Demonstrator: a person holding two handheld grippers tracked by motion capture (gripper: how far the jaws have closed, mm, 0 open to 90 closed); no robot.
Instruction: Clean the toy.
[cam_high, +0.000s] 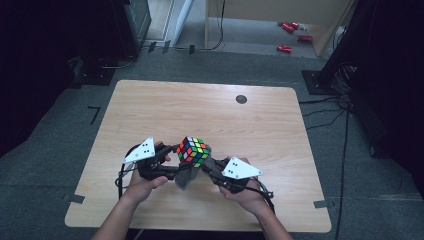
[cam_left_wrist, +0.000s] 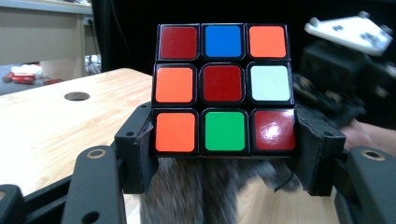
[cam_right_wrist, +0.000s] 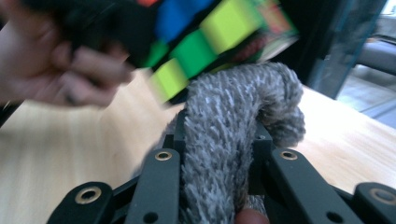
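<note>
left tongs (cam_left_wrist: 224, 140): i see my jaws pinching the puzzle cube (cam_left_wrist: 224, 88) by its bottom row, one jaw on each side; in the high view these tongs (cam_high: 172, 155) sit at the left of the cube (cam_high: 194, 151), with the left hand (cam_high: 147, 180) wrapped around the handle

right tongs (cam_right_wrist: 217, 154): clamped on a grey fuzzy cloth (cam_right_wrist: 233, 135), which bulges up between the jaws and folds over at the top; in the high view they (cam_high: 210, 167) reach in from the right, with the right hand (cam_high: 245, 195) behind them

puzzle cube: held up above the tabletop (cam_high: 260, 125), near my edge and about midway across; the face toward the left camera shows red, blue, orange on top; orange, red, white in the middle; orange, green, red below; in the right gripper view the cube (cam_right_wrist: 205, 32) is blurred, just above the cloth; i cannot tell whether they touch

cloth: hanging under the cube in the high view (cam_high: 184, 177), between the two tongs; its grey pile shows blurred beneath the cube in the left gripper view (cam_left_wrist: 205, 196)

tabletop: light wood, with a round dark hole (cam_high: 241, 99) near the far edge

floor: grey carpet; a few red things (cam_high: 290, 30) lie far back
</note>
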